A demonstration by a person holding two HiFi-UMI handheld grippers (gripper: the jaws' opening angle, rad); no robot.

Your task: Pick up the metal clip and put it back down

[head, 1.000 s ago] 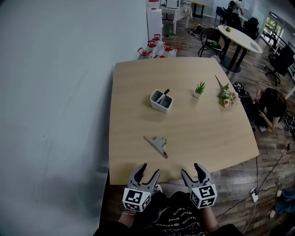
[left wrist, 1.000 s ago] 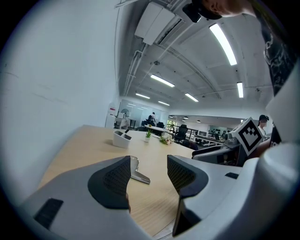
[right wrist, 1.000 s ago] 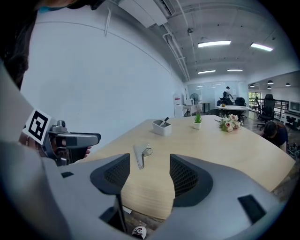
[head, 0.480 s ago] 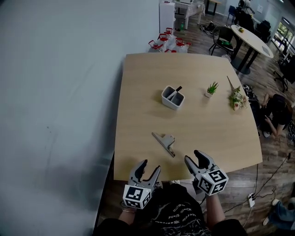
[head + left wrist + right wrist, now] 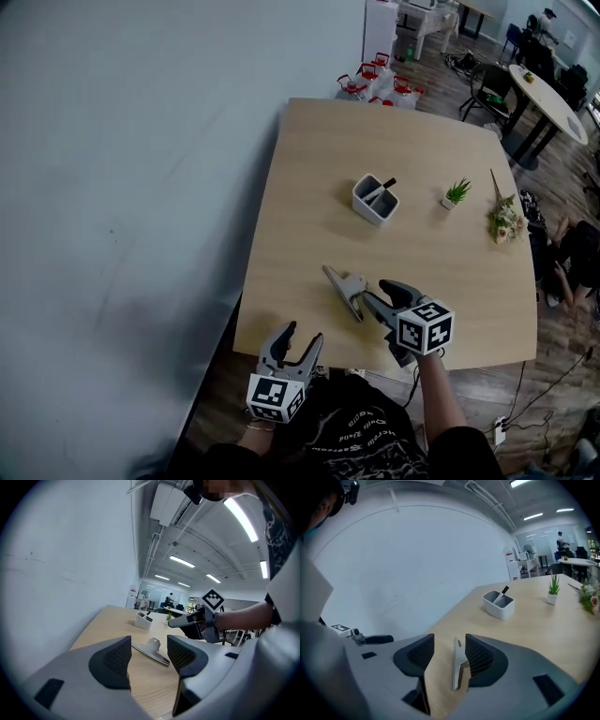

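Observation:
The metal clip [image 5: 339, 286] lies flat on the wooden table [image 5: 309, 187] near its front edge. My right gripper [image 5: 375, 292] reaches in from the right with its jaws astride the clip's handle end. In the right gripper view the clip [image 5: 458, 667] stands edge-on between the pads, close to the right pad, with a gap to the left pad. My left gripper [image 5: 302, 335] hangs open and empty below the table's front edge. From the left gripper view the clip [image 5: 151, 649] lies ahead on the table, with the right gripper [image 5: 180, 620] beside it.
A white pen holder [image 5: 375, 199] with a dark pen stands mid-table. A small potted plant [image 5: 456, 194] and a bunch of flowers [image 5: 506, 221] sit to the right. A pale wall runs along the left. Chairs and another table stand behind.
My right gripper has moved forward over the table edge to the clip, and its jaws have narrowed. The left gripper has stayed put below the edge.

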